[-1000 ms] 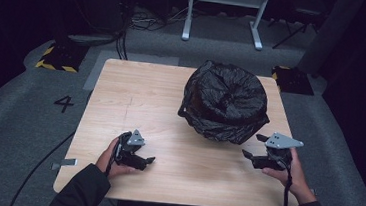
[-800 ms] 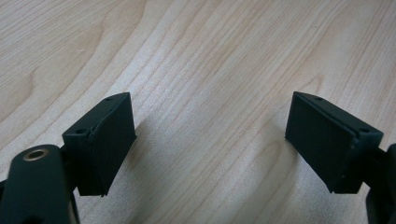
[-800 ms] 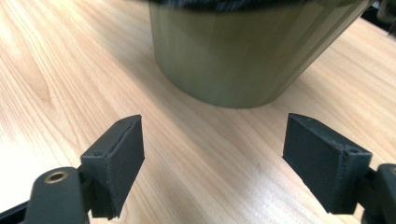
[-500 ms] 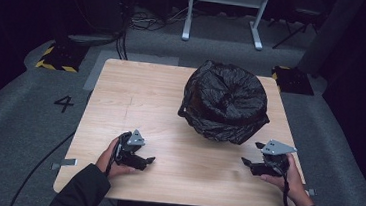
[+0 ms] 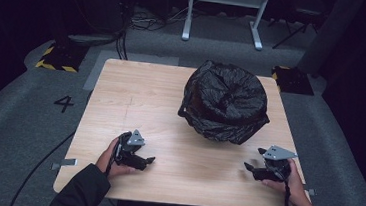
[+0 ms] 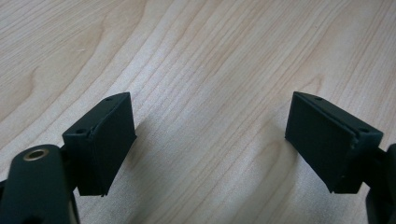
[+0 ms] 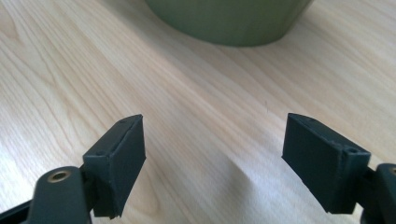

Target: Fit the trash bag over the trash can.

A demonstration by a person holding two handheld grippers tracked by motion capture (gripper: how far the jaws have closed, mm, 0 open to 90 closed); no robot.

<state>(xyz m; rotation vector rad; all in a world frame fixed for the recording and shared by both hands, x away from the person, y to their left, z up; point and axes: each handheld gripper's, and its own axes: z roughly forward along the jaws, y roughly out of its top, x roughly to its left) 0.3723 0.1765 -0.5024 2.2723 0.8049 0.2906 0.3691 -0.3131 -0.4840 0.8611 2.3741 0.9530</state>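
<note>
Bin (image 5: 225,104) lined with black bag on pale wood table (image 5: 121,102), grey carpet, both hand-held grippers' jaws apart.

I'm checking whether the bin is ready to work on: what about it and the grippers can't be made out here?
- Contents of the round bin under the crumpled black plastic bag: high view, the bag covers its top.
- The green bin wall: right gripper view, cut off by the top edge.
- Right gripper jaw tips: high view, too small and dark.
</note>
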